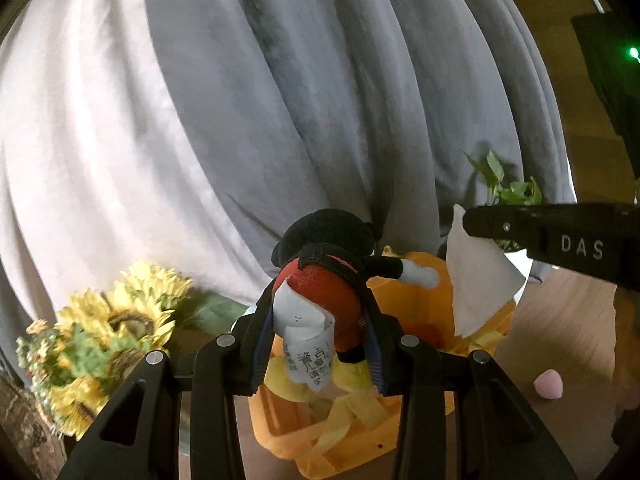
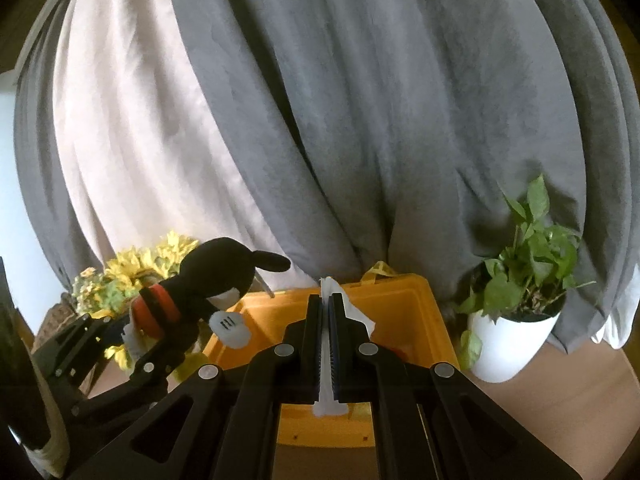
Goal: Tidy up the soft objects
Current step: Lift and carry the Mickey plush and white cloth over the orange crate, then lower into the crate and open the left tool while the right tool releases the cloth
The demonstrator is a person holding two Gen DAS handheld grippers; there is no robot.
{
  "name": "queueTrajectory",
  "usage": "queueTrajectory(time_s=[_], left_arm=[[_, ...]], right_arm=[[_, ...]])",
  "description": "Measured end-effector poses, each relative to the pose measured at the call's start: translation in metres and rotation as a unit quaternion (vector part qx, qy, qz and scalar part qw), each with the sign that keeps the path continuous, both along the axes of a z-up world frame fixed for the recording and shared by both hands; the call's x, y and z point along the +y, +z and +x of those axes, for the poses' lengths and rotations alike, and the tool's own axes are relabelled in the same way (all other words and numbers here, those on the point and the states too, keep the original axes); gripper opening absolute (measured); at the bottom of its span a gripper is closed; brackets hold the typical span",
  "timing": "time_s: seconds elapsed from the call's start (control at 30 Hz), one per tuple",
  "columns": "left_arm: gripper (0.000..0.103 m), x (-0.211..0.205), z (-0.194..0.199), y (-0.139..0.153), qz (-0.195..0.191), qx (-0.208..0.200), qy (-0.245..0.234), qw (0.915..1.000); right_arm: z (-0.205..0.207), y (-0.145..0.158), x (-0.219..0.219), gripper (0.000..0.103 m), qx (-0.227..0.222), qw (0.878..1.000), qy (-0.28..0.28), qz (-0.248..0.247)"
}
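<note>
My left gripper (image 1: 316,304) is shut on a Mickey Mouse plush toy (image 1: 324,276) with black head, red shorts and a paper tag, and holds it above the orange bin (image 1: 424,276). The toy also shows at the left of the right wrist view (image 2: 192,296). My right gripper (image 2: 328,304) is shut on a white cloth (image 2: 352,312) over the orange bin (image 2: 416,304). The cloth (image 1: 476,280) hangs from the right gripper (image 1: 464,220) in the left wrist view. Yellow soft pieces (image 1: 352,412) lie in the bin.
Grey and beige curtains (image 2: 360,120) hang right behind the bin. Artificial sunflowers (image 1: 120,316) stand at the left. A potted green plant in a white pot (image 2: 516,328) stands at the right. A small pink object (image 1: 550,385) lies on the wooden floor.
</note>
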State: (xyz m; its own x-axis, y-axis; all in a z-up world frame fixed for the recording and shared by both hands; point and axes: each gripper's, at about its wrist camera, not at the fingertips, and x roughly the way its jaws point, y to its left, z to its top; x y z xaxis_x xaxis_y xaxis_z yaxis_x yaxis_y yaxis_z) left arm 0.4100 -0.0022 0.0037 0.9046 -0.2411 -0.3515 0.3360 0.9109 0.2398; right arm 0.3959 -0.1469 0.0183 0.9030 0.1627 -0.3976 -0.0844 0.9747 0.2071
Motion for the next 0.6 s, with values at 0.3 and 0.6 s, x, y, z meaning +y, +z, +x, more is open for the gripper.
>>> queueTrajectory(time_s=[0.3,0.6], left_arm=[[0.039,-0.012,0.044,-0.027,0.023,0.03,-0.033,0.9987],[0.039,-0.027,0.075,-0.06,0.062,0.07,-0.063,0.9937]], right_arm=[[0.038,-0.019,-0.002,0.005,0.021,1.0,-0.01,-0.001],[0.066,-0.05,-0.008,0.005,0.062,0.998,-0.014,-0.004]])
